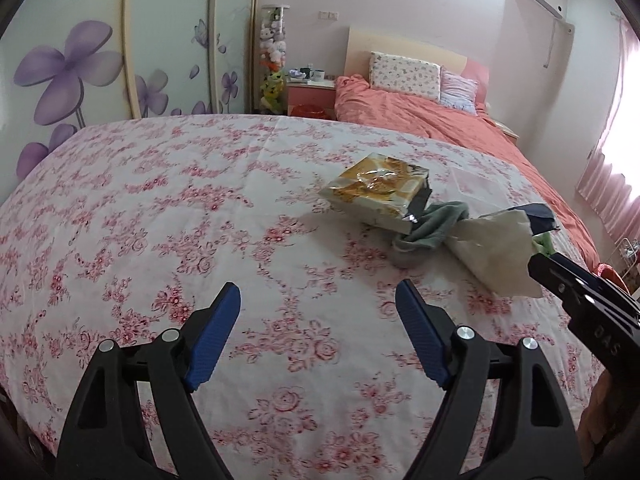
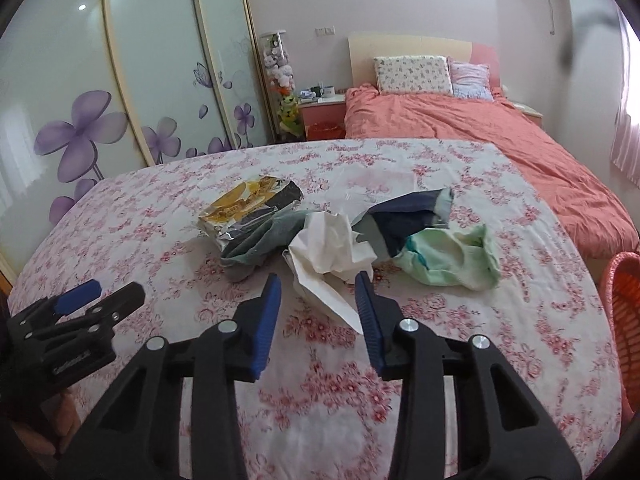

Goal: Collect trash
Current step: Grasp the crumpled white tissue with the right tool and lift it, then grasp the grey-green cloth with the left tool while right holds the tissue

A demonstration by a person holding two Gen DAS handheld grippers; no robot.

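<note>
A pile of trash and cloth lies on the floral tablecloth (image 2: 160,220): a gold snack wrapper (image 2: 248,200), a grey-green cloth (image 2: 260,240), crumpled white paper (image 2: 332,244), a dark blue cloth (image 2: 408,208) and a pale green cloth (image 2: 452,256). My right gripper (image 2: 318,277) is open, and the paper's near tip reaches between its fingers without the pads pressing on it. My left gripper (image 1: 318,286) stands wide open over bare tablecloth, short of and left of the wrapper (image 1: 380,188). In the left wrist view the right gripper (image 1: 538,266) sits against the white paper (image 1: 496,248).
An orange basket (image 2: 624,300) stands at the table's right edge. Behind the table is a bed with a salmon cover (image 2: 460,132), a pink nightstand (image 2: 322,114) and a flowered wardrobe (image 2: 120,100). A clear plastic sheet (image 2: 372,180) lies behind the pile.
</note>
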